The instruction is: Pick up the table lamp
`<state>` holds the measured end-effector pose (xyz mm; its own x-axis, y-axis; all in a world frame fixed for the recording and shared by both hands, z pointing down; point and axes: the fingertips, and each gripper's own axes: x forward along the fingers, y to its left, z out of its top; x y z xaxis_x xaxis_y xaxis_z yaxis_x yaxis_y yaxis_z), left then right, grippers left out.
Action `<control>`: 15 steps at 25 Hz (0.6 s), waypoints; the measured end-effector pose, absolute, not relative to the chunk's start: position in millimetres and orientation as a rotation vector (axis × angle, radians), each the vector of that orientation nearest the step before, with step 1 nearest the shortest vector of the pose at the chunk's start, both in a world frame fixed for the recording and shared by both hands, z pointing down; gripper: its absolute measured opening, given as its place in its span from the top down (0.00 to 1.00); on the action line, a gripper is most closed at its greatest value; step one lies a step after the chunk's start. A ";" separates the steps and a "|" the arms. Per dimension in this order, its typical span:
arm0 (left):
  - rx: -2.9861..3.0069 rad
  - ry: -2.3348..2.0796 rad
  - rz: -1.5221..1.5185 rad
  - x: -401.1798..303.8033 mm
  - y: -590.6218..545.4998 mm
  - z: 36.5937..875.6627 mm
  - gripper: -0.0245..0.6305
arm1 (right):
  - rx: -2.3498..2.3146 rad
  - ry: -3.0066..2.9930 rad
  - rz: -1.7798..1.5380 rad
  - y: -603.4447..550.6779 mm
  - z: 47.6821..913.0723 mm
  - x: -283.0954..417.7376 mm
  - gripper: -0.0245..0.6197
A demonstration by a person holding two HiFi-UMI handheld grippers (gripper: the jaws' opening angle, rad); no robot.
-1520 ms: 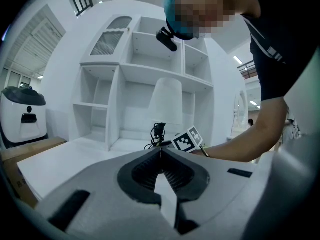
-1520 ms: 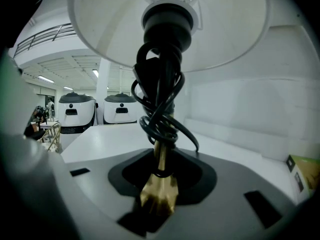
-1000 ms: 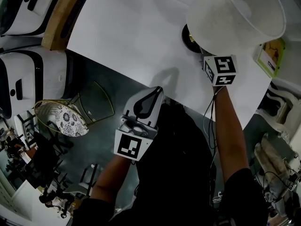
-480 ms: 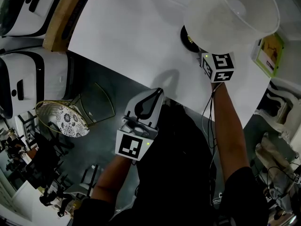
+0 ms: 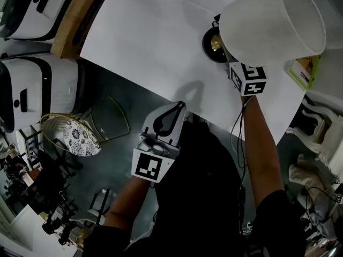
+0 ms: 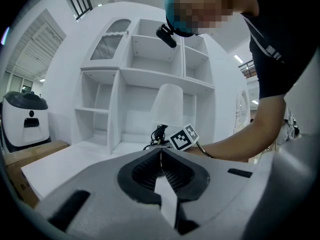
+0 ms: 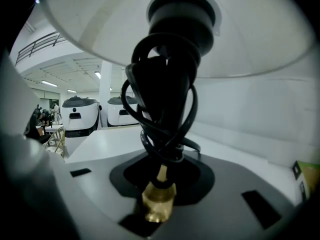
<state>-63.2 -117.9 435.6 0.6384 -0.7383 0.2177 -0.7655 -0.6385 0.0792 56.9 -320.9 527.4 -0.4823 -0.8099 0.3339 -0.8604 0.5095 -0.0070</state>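
Note:
The table lamp has a wide white shade [image 5: 273, 23], a brass stem [image 7: 158, 204] wound with black cord [image 7: 165, 119], and a dark round base [image 5: 213, 43] on the white table [image 5: 144, 42]. My right gripper [image 5: 231, 62] reaches in under the shade. Its jaws have just been closing and now clamp the brass stem. The lamp leans, its shade tipped to the right. My left gripper [image 5: 178, 107] hovers at the table's near edge, shut and empty. From the left gripper view, the shade [image 6: 168, 104] stands behind the right gripper's marker cube [image 6: 184, 137].
A brown box [image 5: 72, 20] sits at the table's left end, with white machines [image 5: 21, 90] beyond. A green-yellow box [image 5: 306, 68] lies by the lamp. A wire chair with a patterned cushion [image 5: 75, 135] stands on the floor. White shelving [image 6: 135, 84] rises behind the table.
The lamp shade has swung up and to the right, and more of the dark base now shows. The right gripper barely shifted. The left gripper stayed still.

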 end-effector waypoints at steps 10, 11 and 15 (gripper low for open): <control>2.701 -1.257 0.238 -55.8 -116.3 428.8 0.94 | 1.310 -2.418 0.155 -313.3 522.9 52.2 0.81; 2.702 -1.259 0.237 -55.3 -116.3 426.5 0.94 | 1.310 -2.422 0.164 -312.7 520.5 52.3 0.81; 2.706 -1.271 0.219 -56.5 -116.7 412.8 0.94 | 1.320 -2.423 0.179 -309.9 509.7 55.8 0.81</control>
<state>-56.5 -116.7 412.8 0.6316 -0.7511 0.1921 -0.7721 -0.6319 0.0679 55.8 -309.9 509.7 -0.4899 -0.7837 0.3819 -0.8314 0.5518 0.0659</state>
